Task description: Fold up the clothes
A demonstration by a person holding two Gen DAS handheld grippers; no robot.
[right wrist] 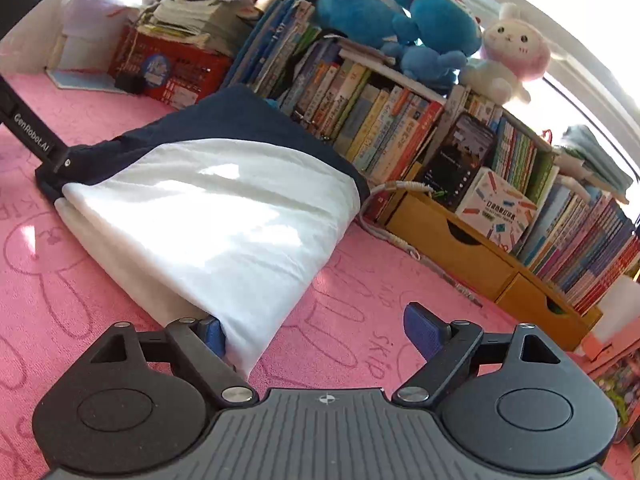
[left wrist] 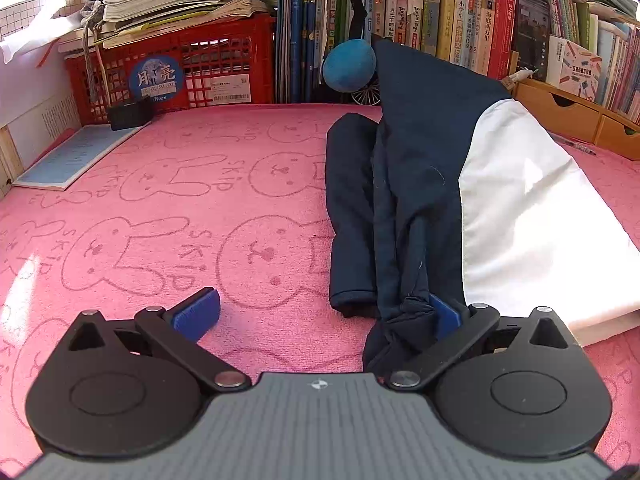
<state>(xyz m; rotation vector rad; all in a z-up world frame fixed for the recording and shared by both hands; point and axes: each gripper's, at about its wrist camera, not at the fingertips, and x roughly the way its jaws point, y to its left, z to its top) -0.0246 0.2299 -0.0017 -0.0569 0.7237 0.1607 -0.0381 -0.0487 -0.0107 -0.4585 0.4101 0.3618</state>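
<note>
Left wrist view, navy-and-white garment [left wrist: 420, 168] draped over left hand-held gripper [left wrist: 320, 314] inner finger, jaws spread, nothing pinched.

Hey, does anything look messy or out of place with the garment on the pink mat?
Yes. The navy and white garment is not lying flat: its navy part is bunched into a rumpled roll beside the white panel, and a twisted navy end hangs against one pad of the open left tongs. Nothing looks torn or spilled.

Pink towel w/ bunny outlines [left wrist: 168, 200] covers the desk. On it: navy-and-white garment [left wrist: 420, 184], folded; red crate [left wrist: 188, 68] at back; pale booklet [left wrist: 76, 156] far left; wooden drawer box [right wrist: 472, 256] beside the books [right wrist: 372, 116].
</note>
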